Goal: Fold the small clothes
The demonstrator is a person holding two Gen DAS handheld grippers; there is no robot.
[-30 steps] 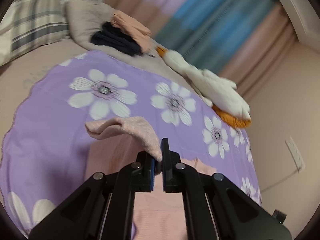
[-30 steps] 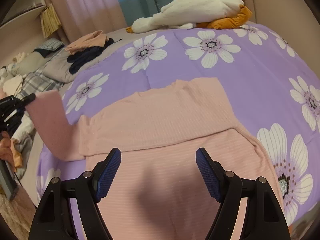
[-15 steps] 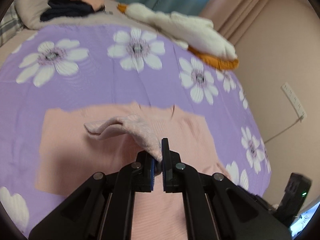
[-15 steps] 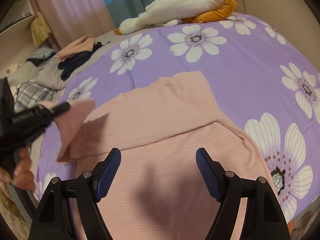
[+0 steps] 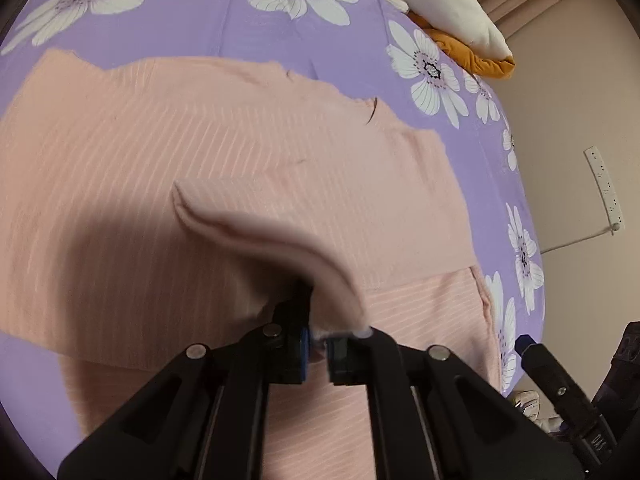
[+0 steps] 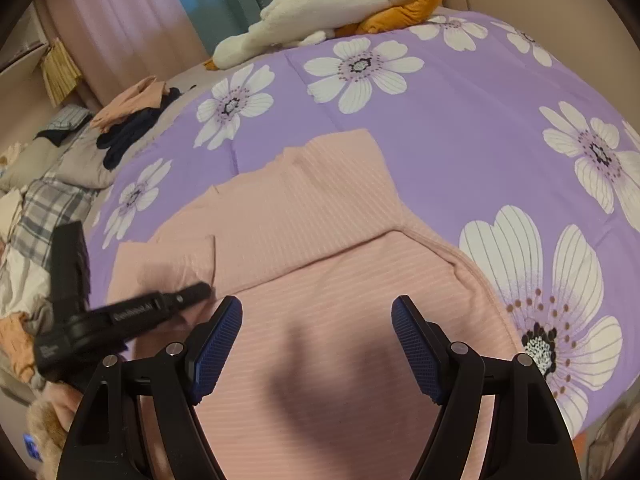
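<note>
Closest to you, your left tongs (image 5: 316,344) are clamped on the cuff of the pink sweater's sleeve (image 5: 276,240), and the cloth drapes over the right fingertip so you cannot see that pad. The sleeve is blurred with motion, so its edge is hard to make out. Your right tongs (image 6: 316,344) stand wide apart with nothing between them, hovering over the lower body of the pink sweater (image 6: 320,280); the hem is cut off by the bottom of both views.

The sweater lies flat on the purple flowered bedspread (image 6: 460,120), near the bed's front edge, its upper part already folded across. Farther back, a white plush goose (image 6: 320,4) lies along the bed's far edge, and a heap of dark and peach clothes (image 6: 132,120) sits toward the far left corner.

Against a second ago, your left tongs have carried the sleeve from out beyond the bed's left edge in over the sweater's body; your right tongs have kept their place and spread.
</note>
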